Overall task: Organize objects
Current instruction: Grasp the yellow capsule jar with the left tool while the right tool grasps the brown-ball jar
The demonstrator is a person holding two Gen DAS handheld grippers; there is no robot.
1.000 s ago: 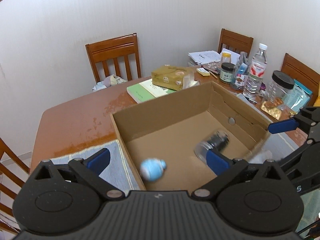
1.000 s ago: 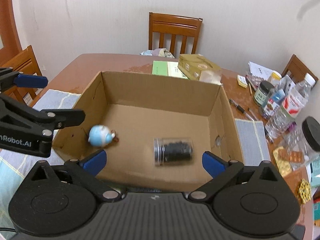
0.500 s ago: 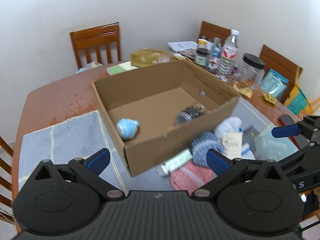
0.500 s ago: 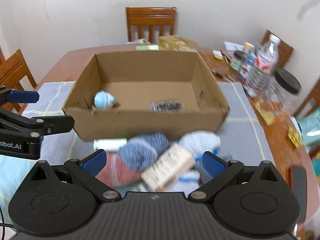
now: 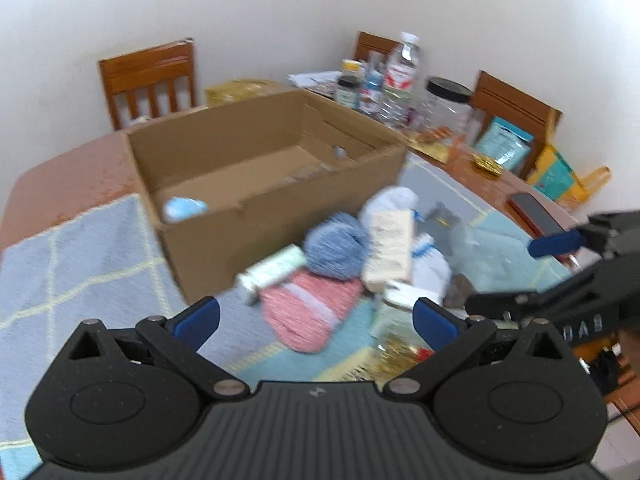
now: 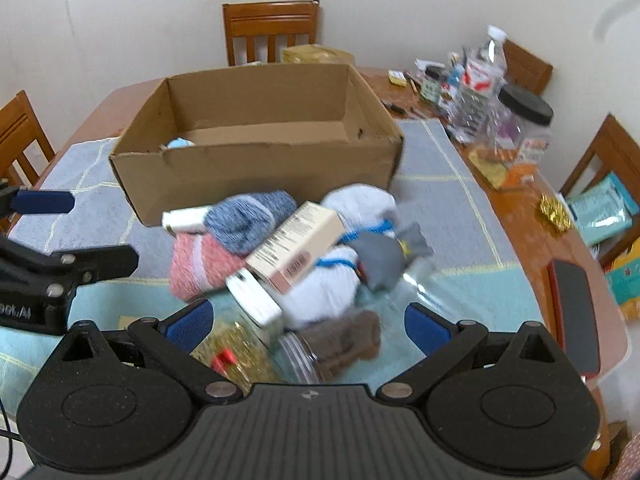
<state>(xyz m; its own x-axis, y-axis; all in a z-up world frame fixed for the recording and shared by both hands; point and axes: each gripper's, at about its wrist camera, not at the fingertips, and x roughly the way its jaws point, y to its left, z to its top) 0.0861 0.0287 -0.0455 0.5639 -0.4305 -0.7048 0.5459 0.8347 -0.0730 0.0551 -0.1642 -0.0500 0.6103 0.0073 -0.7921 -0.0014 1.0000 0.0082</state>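
Note:
An open cardboard box (image 5: 280,216) (image 6: 256,176) stands on the table mat, with a light blue round object (image 5: 182,207) (image 6: 180,143) inside at its left. In front of it lies a pile: a pink sock roll (image 6: 196,264), a blue sock roll (image 6: 244,220), a white sock roll (image 6: 360,204), a beige carton (image 6: 296,246), a white tube (image 6: 186,218), a grey item (image 6: 384,256) and a clear jar (image 6: 296,356). My left gripper (image 5: 316,320) is open and empty above the pile's near side. My right gripper (image 6: 306,322) is open and empty over the jar and pile.
Bottles and jars (image 6: 480,80) crowd the table's far right. A dark phone (image 6: 572,316) lies at the right edge, with gold items (image 6: 554,208) and teal packets (image 6: 600,208) nearby. Wooden chairs (image 6: 272,32) stand around the table. A gold box (image 6: 316,54) lies behind the cardboard box.
Both grippers have pulled back and down from over the box. The pile in front of the box has come into view. The dark jar dropped in the box is out of sight.

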